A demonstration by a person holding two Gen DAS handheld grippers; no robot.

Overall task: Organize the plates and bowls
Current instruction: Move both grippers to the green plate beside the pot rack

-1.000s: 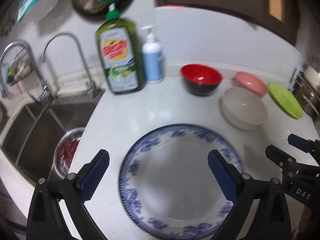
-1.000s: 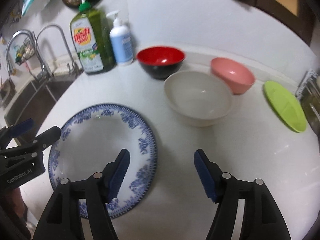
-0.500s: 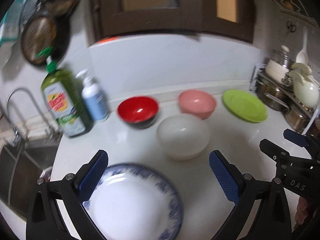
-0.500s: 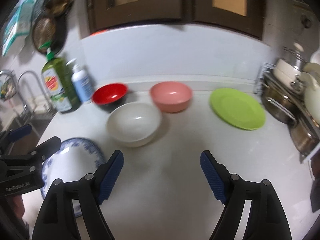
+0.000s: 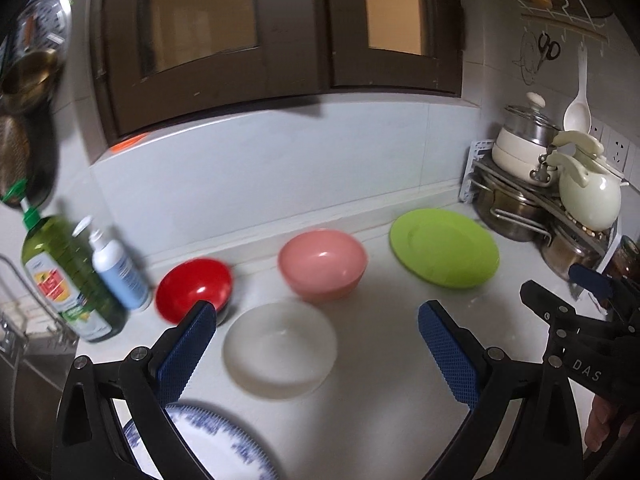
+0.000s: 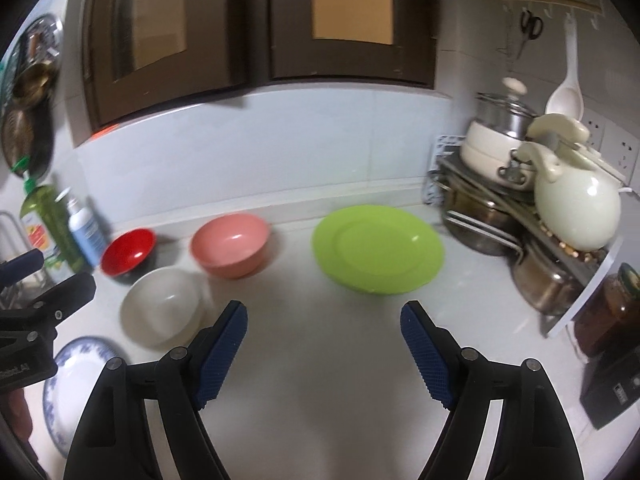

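Note:
On the white counter stand a red bowl (image 5: 195,293), a pink bowl (image 5: 322,265), a white bowl (image 5: 279,349) and a flat green plate (image 5: 444,247). A blue-patterned plate (image 5: 218,446) lies nearest me at the lower left. My left gripper (image 5: 318,344) is open and empty, above the counter with the white bowl between its fingers in view. My right gripper (image 6: 323,344) is open and empty, in front of the green plate (image 6: 377,249). The right wrist view also shows the pink bowl (image 6: 229,245), white bowl (image 6: 161,308), red bowl (image 6: 128,251) and blue-patterned plate (image 6: 76,384).
A green soap bottle (image 5: 68,280) and a white pump bottle (image 5: 118,270) stand at the left beside the sink. A rack of pots (image 6: 500,208) with a cream kettle (image 6: 576,208) fills the right corner. A dark jar (image 6: 612,312) stands at the right edge.
Both grippers have lifted and swung right, away from the blue-patterned plate, which has dropped to the lower left of both views. The bowls and green plate now sit mid-frame. Both stayed open.

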